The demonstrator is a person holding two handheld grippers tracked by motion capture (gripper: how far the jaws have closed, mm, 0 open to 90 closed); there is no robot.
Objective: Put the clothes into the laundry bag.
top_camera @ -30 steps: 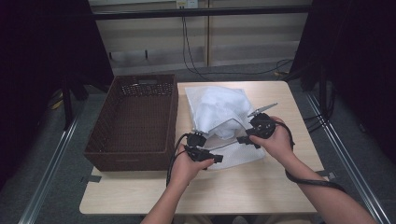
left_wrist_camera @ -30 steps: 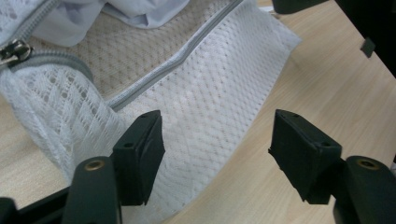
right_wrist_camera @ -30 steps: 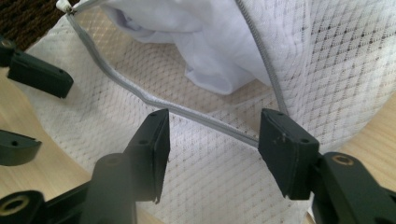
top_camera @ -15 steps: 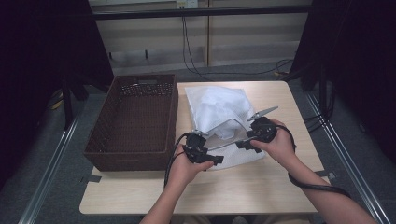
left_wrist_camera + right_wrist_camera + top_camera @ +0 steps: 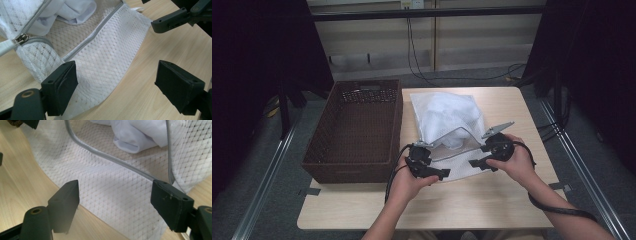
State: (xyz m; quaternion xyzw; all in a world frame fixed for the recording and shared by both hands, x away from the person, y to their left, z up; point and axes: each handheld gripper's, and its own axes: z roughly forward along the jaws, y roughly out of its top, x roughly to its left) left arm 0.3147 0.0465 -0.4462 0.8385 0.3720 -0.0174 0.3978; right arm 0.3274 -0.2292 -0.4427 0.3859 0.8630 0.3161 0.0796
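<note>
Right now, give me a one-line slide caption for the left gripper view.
Open left gripper poised over the flap of an unzipped white mesh laundry bag on a wooden table, white garment inside.

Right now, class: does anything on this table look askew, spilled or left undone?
Yes. The white mesh laundry bag lies unzipped, its near flap folded open on the table, with white clothing showing inside. The zipper pull sits at one end. Nothing spilled or damaged.

White diamond-mesh bag [image 5: 447,131], dark brown basket [image 5: 354,131]
</note>
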